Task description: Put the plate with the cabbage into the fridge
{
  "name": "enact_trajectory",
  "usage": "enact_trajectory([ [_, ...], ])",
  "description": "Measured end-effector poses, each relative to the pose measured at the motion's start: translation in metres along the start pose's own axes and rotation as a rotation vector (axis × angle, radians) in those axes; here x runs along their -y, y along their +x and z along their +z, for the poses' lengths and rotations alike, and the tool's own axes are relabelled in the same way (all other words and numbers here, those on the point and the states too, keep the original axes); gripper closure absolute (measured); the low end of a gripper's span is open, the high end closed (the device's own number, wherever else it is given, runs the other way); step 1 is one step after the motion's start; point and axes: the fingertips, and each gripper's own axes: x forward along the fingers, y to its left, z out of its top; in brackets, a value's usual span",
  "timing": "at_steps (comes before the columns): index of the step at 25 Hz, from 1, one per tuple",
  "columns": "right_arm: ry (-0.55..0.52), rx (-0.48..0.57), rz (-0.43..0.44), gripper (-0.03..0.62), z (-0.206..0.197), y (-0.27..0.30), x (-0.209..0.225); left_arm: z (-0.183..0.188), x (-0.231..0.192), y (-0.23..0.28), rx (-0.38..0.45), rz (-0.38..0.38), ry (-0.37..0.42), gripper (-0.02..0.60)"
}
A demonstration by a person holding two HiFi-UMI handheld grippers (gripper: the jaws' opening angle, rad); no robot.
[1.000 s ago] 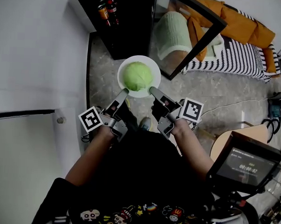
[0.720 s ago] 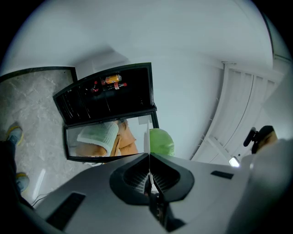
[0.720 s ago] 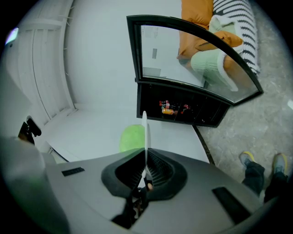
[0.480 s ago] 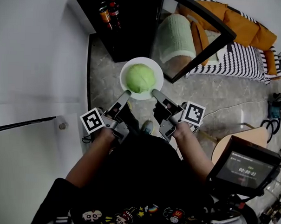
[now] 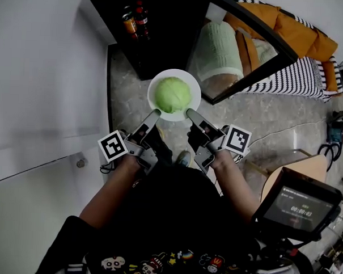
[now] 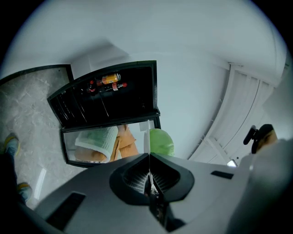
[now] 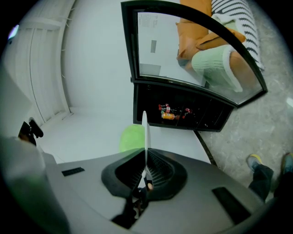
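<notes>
Moved: against a second ago, the fridge (image 5: 165,31) sits lower and larger in the head view. Its bottles (image 5: 134,17) have slid down the picture, and the plate (image 5: 154,82) has drifted slightly right. Both gripper views show the dark opening bigger than before. The hold on the plate looks unchanged.
Plate: round, white and smooth, held level above the floor, just in front of the open fridge and outside it. In each gripper view it is edge-on, a thin white line.
Cabbage (image 5: 173,94): pale green, rounded, faintly veined, sitting at the plate's middle.
Left gripper (image 5: 153,112): jaws clenched on the near-left rim of the plate. In its own view, dark ribbed pads (image 6: 137,180) close on the white edge.
Right gripper (image 5: 189,112): jaws clamped on the near-right rim in the same way, ribbed pads (image 7: 158,171) pressed to the edge.
Marker cubes: one (image 5: 113,146) on the left gripper and one (image 5: 237,139) on the right, white faces with black square patterns.
Fridge: black and boxy with a dark interior and thin wire shelving. The bottles inside carry red and orange labels.
Door (image 5: 249,49): swung open to the right, a black frame round glossy glass. Orange cushions and a pale green ribbed pillow show in the glass.
Floor (image 5: 125,97): grey, with a marbled stone pattern.
</notes>
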Motion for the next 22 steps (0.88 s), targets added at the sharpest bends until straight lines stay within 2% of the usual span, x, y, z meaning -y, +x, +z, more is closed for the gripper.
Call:
enact_trajectory([
  [22, 0.004, 0.016, -0.005, 0.577, 0.0011, -0.0013, 0.0018, -0.0003, -0.0025, 0.0034, -0.015, -0.001, 0.0, 0.574],
])
